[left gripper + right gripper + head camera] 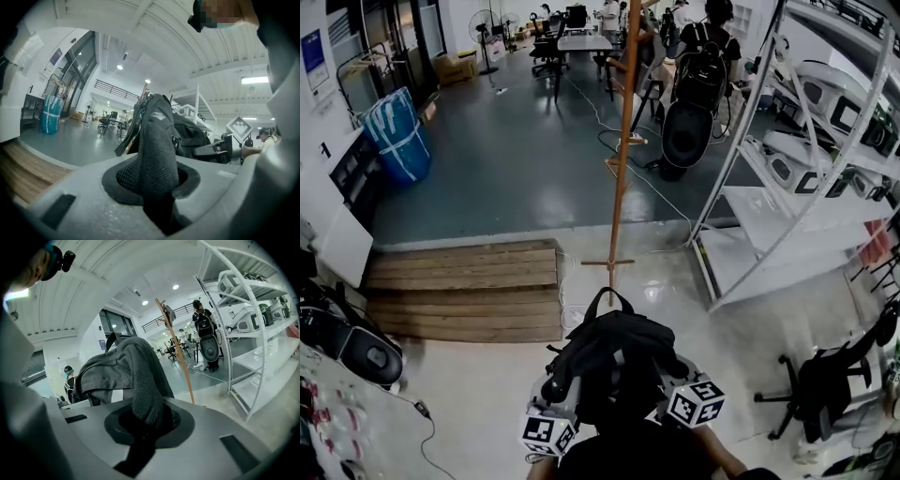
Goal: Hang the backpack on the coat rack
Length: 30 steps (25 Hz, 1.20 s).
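The left gripper [553, 394] is on the near side of the coat rack [623, 141], slightly left of its pole. Its jaws are clamped on a padded mesh shoulder strap [154, 154], which fills the gap between them. Between the two grippers hangs the black backpack [614, 352], short of the rack's base, with its top grab loop [607, 298] pointing toward the pole. The right gripper [682, 382], slightly right of the pole's line, is pinched narrow on the other strap [140, 385].

The step in hand looks like the carry to the rack. Both grips seem firm, so they need no re-gripping. What matters is keeping the two hands level with each other, so the bag does not swing or twist on the way in. The pegs [164, 305] sit high on the pole, so the bag must be raised well before it arrives. One strap or the loop should be held open and clear of the bag's body, then lowered over a peg — not pushed sideways against it. The pole looks slender and could tip under a sideways load.
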Each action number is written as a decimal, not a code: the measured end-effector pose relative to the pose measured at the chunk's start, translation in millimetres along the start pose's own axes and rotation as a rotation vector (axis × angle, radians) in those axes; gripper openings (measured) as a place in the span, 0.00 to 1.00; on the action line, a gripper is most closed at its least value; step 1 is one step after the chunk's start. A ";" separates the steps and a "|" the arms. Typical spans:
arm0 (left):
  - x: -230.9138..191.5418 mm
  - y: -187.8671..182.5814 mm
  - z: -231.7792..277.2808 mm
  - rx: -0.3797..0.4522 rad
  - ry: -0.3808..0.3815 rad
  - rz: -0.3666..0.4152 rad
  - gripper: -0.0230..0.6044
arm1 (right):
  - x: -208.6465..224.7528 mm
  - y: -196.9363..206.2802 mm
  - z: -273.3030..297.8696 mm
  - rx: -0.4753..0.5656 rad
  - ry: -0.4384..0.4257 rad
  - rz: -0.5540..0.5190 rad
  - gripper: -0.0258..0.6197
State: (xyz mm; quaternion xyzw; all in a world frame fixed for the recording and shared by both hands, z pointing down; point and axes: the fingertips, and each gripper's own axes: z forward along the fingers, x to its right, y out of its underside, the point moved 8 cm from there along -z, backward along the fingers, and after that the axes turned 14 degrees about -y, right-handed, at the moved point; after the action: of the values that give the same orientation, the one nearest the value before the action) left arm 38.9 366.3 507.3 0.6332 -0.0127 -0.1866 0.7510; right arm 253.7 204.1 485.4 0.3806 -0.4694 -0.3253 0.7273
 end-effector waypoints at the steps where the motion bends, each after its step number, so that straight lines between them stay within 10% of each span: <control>1: -4.7 -0.9 8.6 -0.007 -0.004 -0.002 0.20 | 4.7 -2.1 9.0 -0.001 -0.001 0.004 0.10; 30: -88.5 -88.0 281.5 -0.016 0.117 0.049 0.20 | 133.6 -129.8 206.6 0.111 0.059 0.051 0.10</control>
State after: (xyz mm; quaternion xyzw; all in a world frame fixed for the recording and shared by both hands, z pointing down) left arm -138.6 114.8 498.0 0.6365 0.0172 -0.1312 0.7598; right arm 92.9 -22.9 487.7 0.4179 -0.4746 -0.2687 0.7266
